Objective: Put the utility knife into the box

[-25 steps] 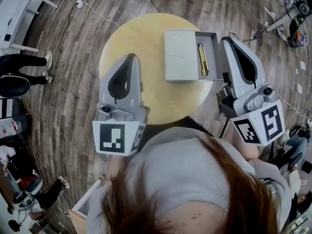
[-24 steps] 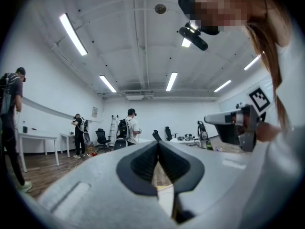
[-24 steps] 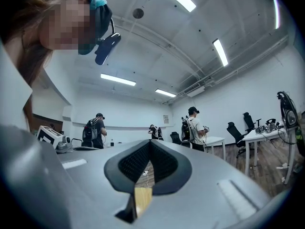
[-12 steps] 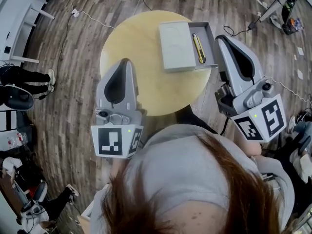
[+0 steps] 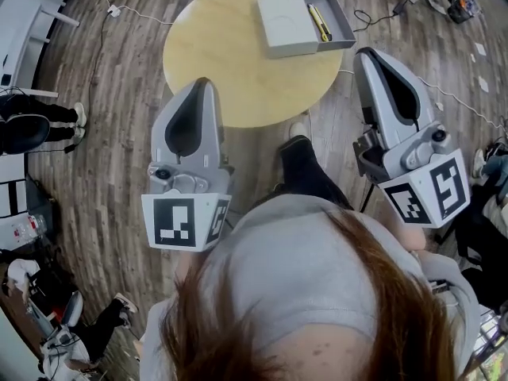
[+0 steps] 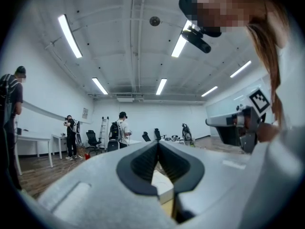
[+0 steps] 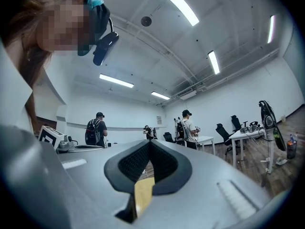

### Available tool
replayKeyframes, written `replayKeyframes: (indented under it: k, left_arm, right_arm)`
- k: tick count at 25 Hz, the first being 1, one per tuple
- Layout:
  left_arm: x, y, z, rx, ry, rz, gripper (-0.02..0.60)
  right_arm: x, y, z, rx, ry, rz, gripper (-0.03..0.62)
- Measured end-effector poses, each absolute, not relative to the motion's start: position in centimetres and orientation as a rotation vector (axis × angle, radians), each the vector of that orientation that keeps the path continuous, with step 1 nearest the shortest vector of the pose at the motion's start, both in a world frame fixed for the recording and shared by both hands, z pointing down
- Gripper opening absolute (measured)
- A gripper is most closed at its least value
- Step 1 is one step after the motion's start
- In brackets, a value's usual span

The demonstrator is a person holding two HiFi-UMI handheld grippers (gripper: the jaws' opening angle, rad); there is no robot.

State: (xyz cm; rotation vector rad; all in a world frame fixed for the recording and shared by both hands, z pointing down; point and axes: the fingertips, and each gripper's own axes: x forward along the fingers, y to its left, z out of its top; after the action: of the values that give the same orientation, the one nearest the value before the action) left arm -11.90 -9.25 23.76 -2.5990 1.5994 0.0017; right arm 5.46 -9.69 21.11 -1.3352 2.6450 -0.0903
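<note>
The yellow utility knife point(image 5: 320, 22) lies inside the grey box point(image 5: 340, 16), in the part left uncovered by its pale lid point(image 5: 287, 18). The box sits at the far right of the round yellow table point(image 5: 230, 62). My left gripper point(image 5: 202, 82) is shut and empty, held over the floor just off the table's near edge. My right gripper point(image 5: 366, 52) is also shut with nothing in it, and it hangs to the right of the table, short of the box. In the left gripper view the left gripper point(image 6: 157, 144) has its pads touching; the right gripper point(image 7: 149, 143) shows the same.
Wooden floor point(image 5: 119, 94) surrounds the table, with cables point(image 5: 444, 98) on it at the right. A person's leg and shoe point(image 5: 298, 145) stand by the table's near edge. People point(image 5: 32, 121) stand at the left. Desks and chairs point(image 7: 238, 128) fill the room behind.
The table and box have slid up and away in the head view. Both grippers have drawn back from over the table and stay shut. The knife stays in the box.
</note>
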Motion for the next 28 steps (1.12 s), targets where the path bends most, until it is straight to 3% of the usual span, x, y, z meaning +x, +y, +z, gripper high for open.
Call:
replayKeyframes:
  k: [14, 28]
  left_arm:
    - [-11.2, 1.1, 23.8, -2.653, 1.526, -0.018, -0.006]
    - [-5.2, 10.3, 23.8, -2.671, 1.553, 0.003, -0.006]
  right_arm:
    - [6.8, 2.6, 21.5, -1.441, 2.598, -0.125, 0.005]
    - [11.1, 11.5, 21.4, -1.399, 2.652, -0.160, 0.005]
